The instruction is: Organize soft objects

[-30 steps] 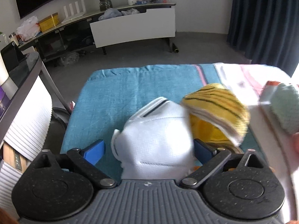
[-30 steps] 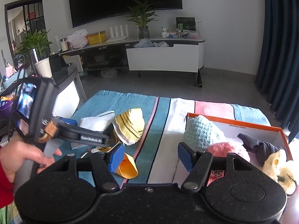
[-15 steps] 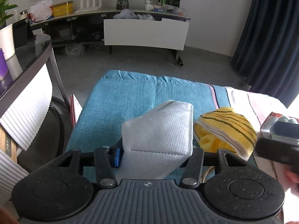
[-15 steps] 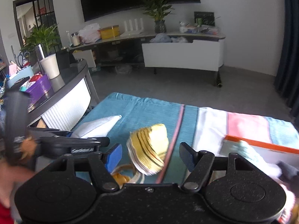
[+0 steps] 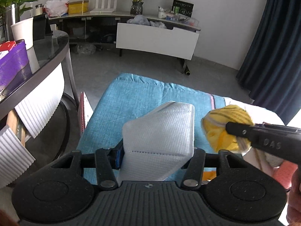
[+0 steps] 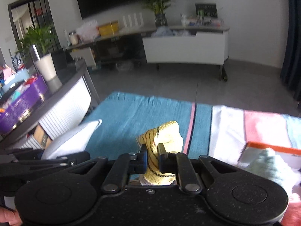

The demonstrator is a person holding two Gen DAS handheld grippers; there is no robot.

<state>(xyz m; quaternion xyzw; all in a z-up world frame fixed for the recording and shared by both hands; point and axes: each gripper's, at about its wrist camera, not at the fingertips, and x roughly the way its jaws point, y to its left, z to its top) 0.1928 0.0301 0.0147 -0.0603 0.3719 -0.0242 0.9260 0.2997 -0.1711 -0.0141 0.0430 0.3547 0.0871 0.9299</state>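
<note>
My left gripper [image 5: 156,155] is shut on a white face mask [image 5: 160,131] and holds it upright above the striped cloth [image 5: 135,98]. My right gripper [image 6: 152,157] is shut on a yellow knitted piece with black stripes [image 6: 161,137], lifted off the cloth. In the left wrist view the same yellow piece [image 5: 223,126] sits at the right, pinched by the right gripper [image 5: 237,130]. The mask also shows at the left of the right wrist view [image 6: 73,141]. An orange-rimmed box [image 6: 270,146] with a pale green knitted item [image 6: 269,163] lies at the right.
A glass-topped side table [image 5: 43,60] with a purple box [image 5: 11,66] stands left of the cloth. A red spiral notebook [image 5: 83,113] leans by the cloth's left edge. A TV bench [image 5: 156,35] is across the grey floor.
My right gripper has closed on the yellow striped piece and lifted it. My left gripper keeps hold of the mask and has risen slightly.
</note>
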